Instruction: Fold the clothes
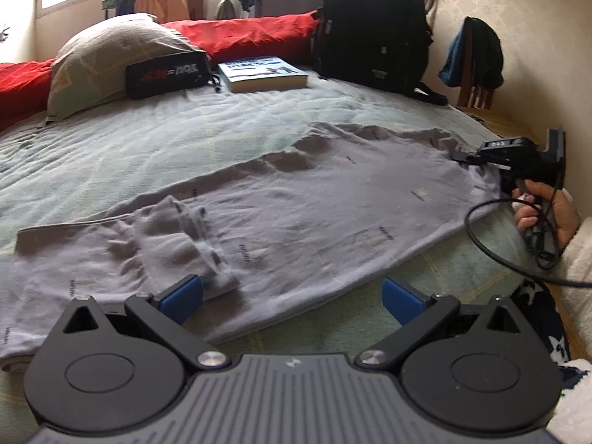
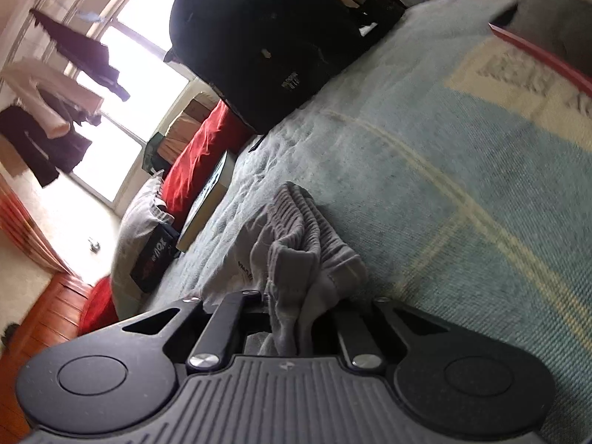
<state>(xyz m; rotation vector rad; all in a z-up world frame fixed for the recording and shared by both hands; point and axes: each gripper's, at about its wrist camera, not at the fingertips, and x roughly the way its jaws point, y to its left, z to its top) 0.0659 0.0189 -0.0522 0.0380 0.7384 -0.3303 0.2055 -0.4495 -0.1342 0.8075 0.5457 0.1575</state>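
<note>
The bed (image 1: 148,140), under a pale green quilt, carries everything: a black backpack (image 1: 373,26) at its far side against the wall, a pillow (image 1: 111,55) and a red blanket (image 1: 251,33) along the far edge, a book (image 1: 262,74) and a dark pouch (image 1: 166,74) between them. Spread across the near half lies the task's thing, a pair of grey pants (image 1: 314,203), laid flat with the waistband end toward the right and the leg end toward the left, where a small fold of cloth is bunched up. The right tongs (image 2: 292,318) are pressed together, pinching a gathered wad of the ribbed waistband; in the left view they (image 1: 466,157) sit at the pants' right end, held by a hand (image 1: 547,214) with a cable trailing from it. The left tongs (image 1: 292,296) are spread wide and hang just over the near edge of the pants, one blue pad close to the bunched fold, gripping nothing. The step in hand looks like the start of a fold: one end is caught, the other not yet. The next move likely calls for the left tongs to close on the near leg edge, so both ends can be lifted and carried over together, keeping the cloth taut enough that the fold lands even
</note>
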